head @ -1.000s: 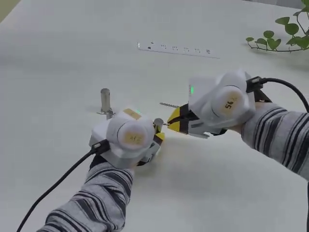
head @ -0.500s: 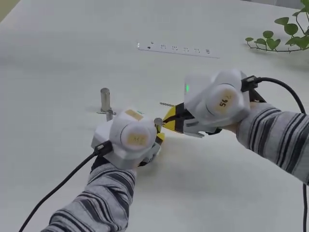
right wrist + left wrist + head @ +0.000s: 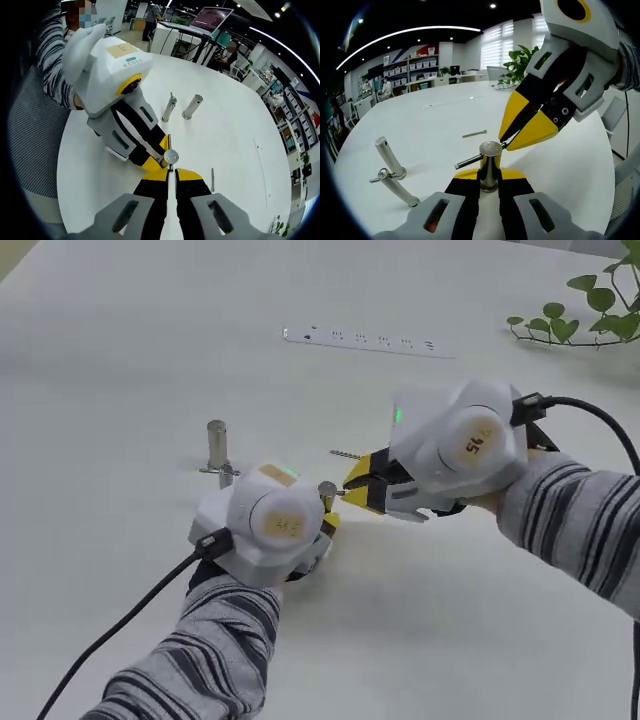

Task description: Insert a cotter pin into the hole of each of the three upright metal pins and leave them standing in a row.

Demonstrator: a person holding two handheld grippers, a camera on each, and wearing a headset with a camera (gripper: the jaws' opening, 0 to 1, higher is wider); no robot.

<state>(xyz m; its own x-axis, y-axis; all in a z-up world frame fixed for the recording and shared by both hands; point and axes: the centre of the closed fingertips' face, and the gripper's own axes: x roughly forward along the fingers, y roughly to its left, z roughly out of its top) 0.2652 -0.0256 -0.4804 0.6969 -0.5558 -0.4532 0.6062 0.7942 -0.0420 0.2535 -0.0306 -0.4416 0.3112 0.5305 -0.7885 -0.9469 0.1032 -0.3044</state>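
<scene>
Shiny cylindrical pin (image 3: 490,152) in left gripper (image 3: 489,176) — cotter pin (image 3: 467,162) through it.

A white power strip (image 3: 360,341) lies on the table (image 3: 120,360), a leafy plant (image 3: 566,328) further right.

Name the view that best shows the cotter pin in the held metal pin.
Left gripper view: the cotter pin crosses the metal pin side-on. Right gripper view shows it foreshortened; head view, barely a sliver.
</scene>
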